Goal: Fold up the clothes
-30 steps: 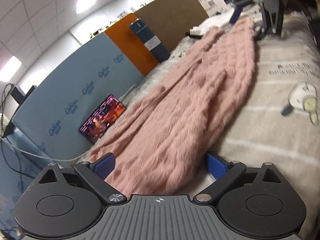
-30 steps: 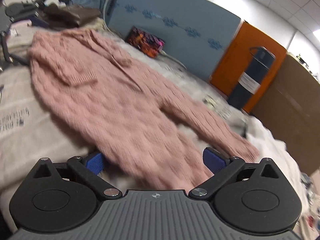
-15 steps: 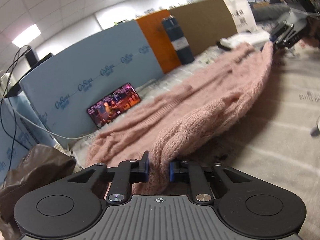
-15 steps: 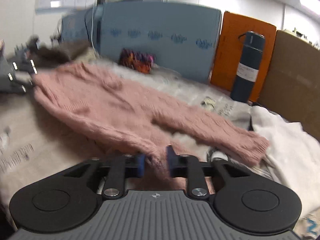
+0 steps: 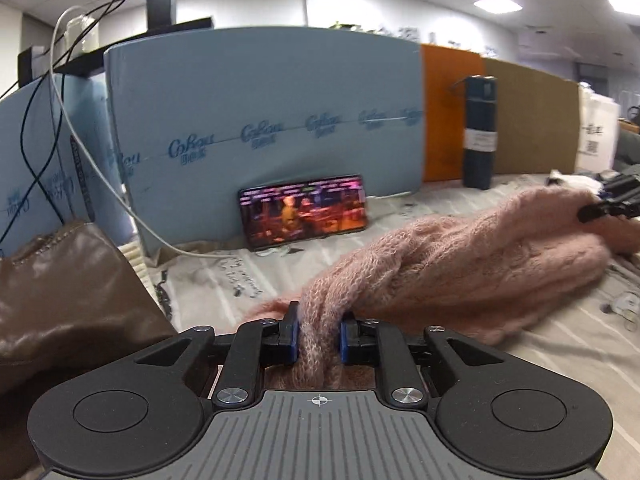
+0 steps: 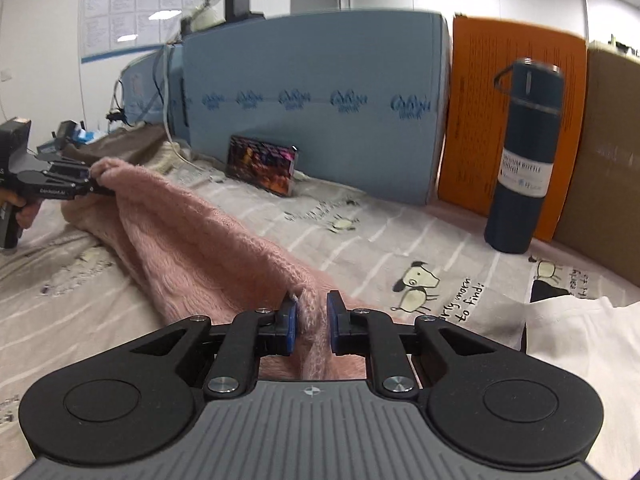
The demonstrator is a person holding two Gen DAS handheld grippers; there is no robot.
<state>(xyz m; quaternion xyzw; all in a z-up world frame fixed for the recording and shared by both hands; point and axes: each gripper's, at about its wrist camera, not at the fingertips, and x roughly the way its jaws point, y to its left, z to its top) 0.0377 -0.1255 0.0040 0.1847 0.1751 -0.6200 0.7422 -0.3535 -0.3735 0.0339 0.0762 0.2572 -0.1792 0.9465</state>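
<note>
A pink knitted sweater [image 5: 472, 264] is stretched between my two grippers above the printed bed sheet [image 6: 360, 240]. My left gripper [image 5: 319, 334] is shut on one bunched edge of it. In the right wrist view the same sweater [image 6: 192, 248] runs from the far left to my right gripper [image 6: 311, 326], which is shut on its other edge. The left gripper [image 6: 96, 188] shows at that view's left edge, pinching the knit, with a hand below it. The right gripper's black fingers [image 5: 608, 206] appear at the right edge of the left wrist view.
A phone [image 5: 304, 212] with a lit screen leans against blue foam boards [image 5: 260, 120]. A dark blue vacuum bottle [image 6: 524, 160] stands by an orange board [image 6: 480, 120]. A brown leather bag [image 5: 68, 288] sits at the left, a white garment [image 6: 580, 344] at the right.
Both grippers went from open around the sweater's edges to shut on them, then lifted. The sweater now hangs bunched between them instead of lying spread flat.
</note>
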